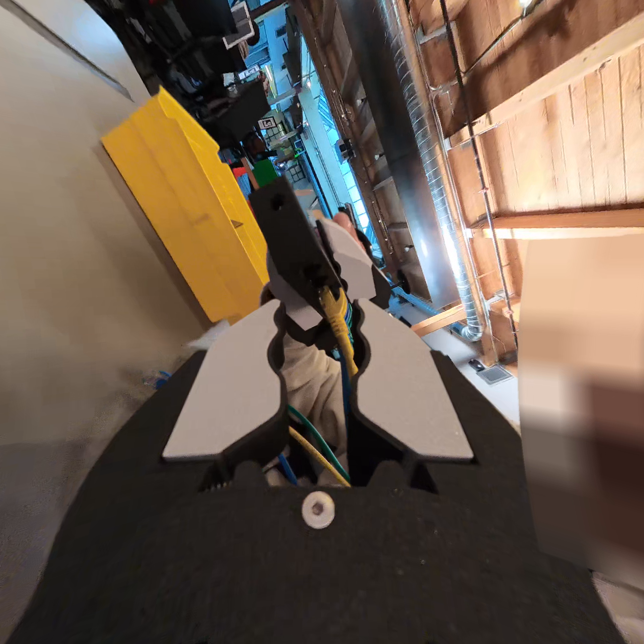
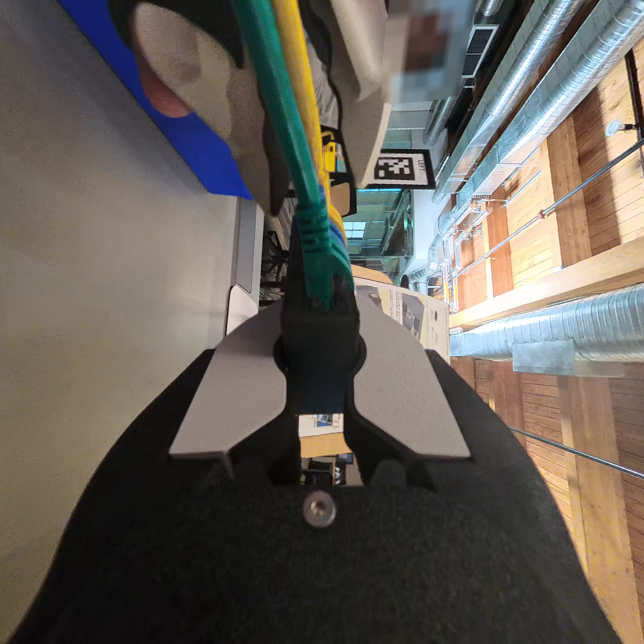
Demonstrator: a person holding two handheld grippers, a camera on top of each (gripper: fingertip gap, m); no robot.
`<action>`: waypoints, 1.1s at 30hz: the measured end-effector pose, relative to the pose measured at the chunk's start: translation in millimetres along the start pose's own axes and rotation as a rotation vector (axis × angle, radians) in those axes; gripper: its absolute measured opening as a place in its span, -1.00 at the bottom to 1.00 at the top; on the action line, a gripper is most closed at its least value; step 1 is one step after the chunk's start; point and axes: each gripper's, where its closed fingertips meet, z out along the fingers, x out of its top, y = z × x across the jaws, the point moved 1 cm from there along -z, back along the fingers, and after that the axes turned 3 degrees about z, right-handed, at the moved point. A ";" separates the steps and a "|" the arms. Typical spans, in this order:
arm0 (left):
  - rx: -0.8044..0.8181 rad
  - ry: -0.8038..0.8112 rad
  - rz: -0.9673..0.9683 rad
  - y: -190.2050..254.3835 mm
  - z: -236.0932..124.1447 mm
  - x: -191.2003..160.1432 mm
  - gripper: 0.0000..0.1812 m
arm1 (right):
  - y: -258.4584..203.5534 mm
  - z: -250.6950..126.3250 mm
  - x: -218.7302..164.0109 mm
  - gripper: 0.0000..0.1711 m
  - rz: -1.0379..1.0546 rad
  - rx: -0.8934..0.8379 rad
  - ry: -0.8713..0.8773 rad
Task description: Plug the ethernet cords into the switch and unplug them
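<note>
Switch [image 2: 319,348] | held by right gripper [image 2: 319,334] | green cord [image 2: 315,251] plugged in

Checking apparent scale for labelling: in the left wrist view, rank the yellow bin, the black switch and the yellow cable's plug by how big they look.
1. yellow bin, largest by far.
2. black switch, held in the right gripper's jaws.
3. yellow plug, smallest, seated in the switch.
The bin sits farther off, so true sizes may differ more.
</note>
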 end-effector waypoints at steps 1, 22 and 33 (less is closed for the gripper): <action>0.000 -0.018 -0.011 -2.6 2.9 -3.9 -0.61 | -1.5 2.2 -1.8 -0.66 -0.008 -0.009 -0.008; 0.128 -0.076 0.034 -22.6 9.4 -15.2 -0.84 | -26.1 9.5 1.3 -0.66 -0.128 0.011 -0.038; 0.247 -0.160 0.236 -38.3 10.7 -21.6 -0.88 | -40.3 10.6 -4.3 -0.66 -0.106 0.024 -0.081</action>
